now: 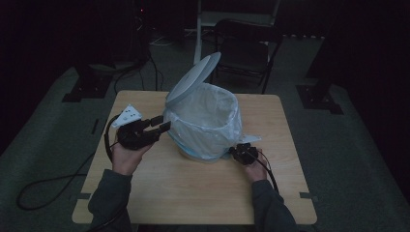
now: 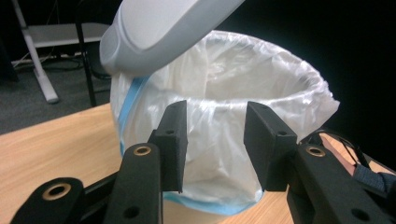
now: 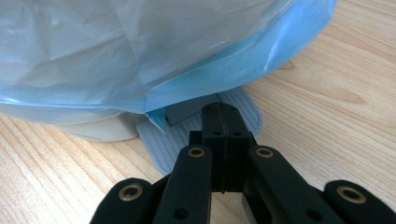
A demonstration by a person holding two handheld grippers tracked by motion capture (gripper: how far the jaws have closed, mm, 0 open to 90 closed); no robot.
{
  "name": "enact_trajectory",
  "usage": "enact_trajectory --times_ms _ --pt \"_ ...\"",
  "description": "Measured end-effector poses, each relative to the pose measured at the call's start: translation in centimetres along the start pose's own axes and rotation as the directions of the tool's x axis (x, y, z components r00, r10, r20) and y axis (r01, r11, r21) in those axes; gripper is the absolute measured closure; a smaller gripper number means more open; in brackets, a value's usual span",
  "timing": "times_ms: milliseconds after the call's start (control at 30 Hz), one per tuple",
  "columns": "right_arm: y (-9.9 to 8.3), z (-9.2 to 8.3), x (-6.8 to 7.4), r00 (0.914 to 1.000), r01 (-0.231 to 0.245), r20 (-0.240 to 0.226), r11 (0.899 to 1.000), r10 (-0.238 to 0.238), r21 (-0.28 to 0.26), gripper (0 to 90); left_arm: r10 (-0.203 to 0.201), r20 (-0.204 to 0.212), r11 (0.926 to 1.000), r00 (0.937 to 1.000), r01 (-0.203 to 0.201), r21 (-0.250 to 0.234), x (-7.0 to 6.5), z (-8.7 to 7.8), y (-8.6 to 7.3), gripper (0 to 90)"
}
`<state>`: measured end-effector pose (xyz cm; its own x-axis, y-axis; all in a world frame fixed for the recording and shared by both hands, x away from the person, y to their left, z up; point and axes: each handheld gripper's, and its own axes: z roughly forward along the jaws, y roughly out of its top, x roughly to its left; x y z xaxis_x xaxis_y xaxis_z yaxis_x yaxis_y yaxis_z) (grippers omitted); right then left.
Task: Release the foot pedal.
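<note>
A small white pedal bin lined with a clear plastic bag stands mid-table, its grey lid tipped up to the left. My left gripper is open just left of the bin. In the left gripper view, that left gripper points at the bag's side with nothing between its fingers. At the bin's front right foot, my right gripper is shut. In the right gripper view, the tips of the right gripper rest on the ribbed grey pedal, under the bag's blue hem.
The wooden table has bare room in front of the bin and on both sides. A dark folding chair stands behind the far edge. A black cable loops over the floor at the left.
</note>
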<state>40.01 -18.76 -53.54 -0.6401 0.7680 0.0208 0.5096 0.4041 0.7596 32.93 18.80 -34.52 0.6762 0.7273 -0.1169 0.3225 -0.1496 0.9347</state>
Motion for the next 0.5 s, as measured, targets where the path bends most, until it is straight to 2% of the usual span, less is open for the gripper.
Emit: enact_trajectory --times_ms 500 --pt "0.04 -0.06 0.21 1.0000 0.002 0.008 1.000 -0.002 0.003 90.0 -0.027 -0.023 0.9995 0.9994 0.028 0.014 0.92 -0.49 -0.97 60.3"
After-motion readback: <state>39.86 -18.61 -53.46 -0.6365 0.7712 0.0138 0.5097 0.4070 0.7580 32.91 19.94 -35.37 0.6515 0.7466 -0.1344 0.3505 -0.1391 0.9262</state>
